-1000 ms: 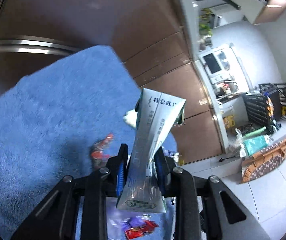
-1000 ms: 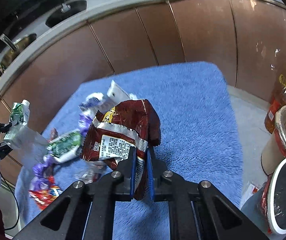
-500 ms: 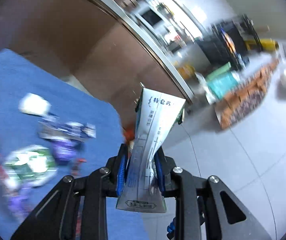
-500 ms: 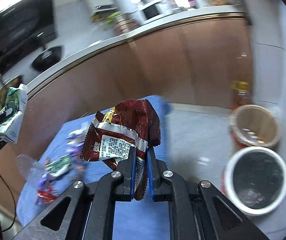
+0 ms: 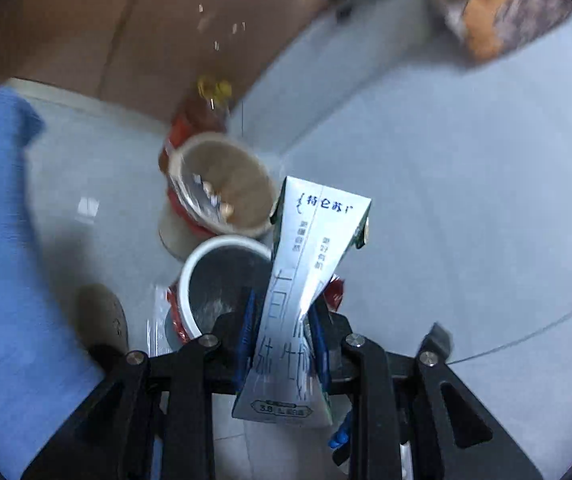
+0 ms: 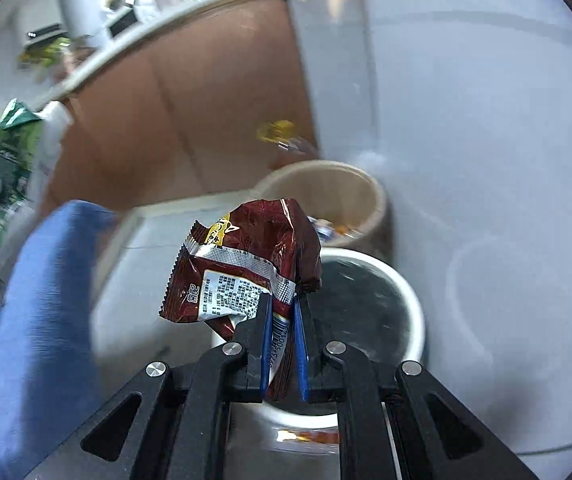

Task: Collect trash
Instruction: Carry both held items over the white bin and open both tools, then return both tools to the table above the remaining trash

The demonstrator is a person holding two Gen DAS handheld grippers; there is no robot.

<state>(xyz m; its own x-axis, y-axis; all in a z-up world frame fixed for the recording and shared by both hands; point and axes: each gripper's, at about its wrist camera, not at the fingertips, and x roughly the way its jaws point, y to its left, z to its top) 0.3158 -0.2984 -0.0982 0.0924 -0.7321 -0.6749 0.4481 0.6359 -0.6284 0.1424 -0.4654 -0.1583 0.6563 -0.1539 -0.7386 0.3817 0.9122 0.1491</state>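
A flattened, creased milk carton (image 5: 306, 300) stands clamped in the left tool (image 5: 281, 332), over the white-rimmed bin (image 5: 189, 276) on the grey floor (image 5: 466, 200). The right tool (image 6: 283, 320) pinches a crinkled, glossy maroon snack wrapper (image 6: 245, 264) above that bin's dark liner, near a tan round bin (image 6: 374, 196).

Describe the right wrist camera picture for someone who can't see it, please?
The right gripper pinches a crumpled dark red snack wrapper in the air above a white-rimmed bin with a dark inside. Behind that stands a beige bin holding some litter, beside brown cabinet fronts; a blue cloth fills the left.
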